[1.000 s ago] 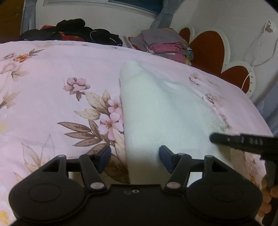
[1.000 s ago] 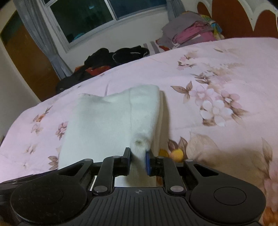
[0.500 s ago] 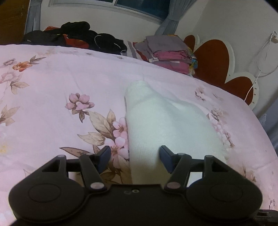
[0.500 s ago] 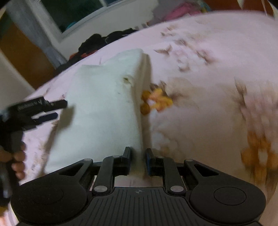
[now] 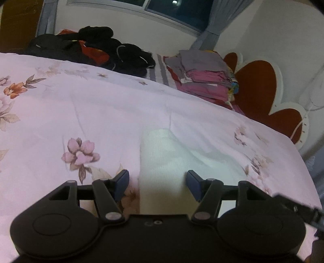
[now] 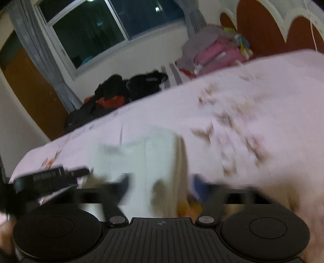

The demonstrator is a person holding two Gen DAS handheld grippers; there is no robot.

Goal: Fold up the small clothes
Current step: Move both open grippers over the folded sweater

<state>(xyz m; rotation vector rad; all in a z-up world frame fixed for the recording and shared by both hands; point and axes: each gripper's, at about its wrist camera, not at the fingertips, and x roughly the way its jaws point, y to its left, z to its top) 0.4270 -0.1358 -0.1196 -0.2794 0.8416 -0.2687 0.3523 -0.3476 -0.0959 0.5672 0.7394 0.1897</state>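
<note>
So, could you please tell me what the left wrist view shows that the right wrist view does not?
Only the left wrist view shows the sharp pink flower print on the bedspread, plus the left tongs standing open, astride the white garment.

Only the right wrist view shows the orange-brown door and the right tongs, blurred and opening over the garment.

Both show the window, the dark clothes heap, the folded pink and grey stack and the red headboard.

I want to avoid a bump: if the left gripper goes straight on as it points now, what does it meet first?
Most likely the white cloth on the bed, lying between the left gripper's open jaws; depth is uncertain.
</note>
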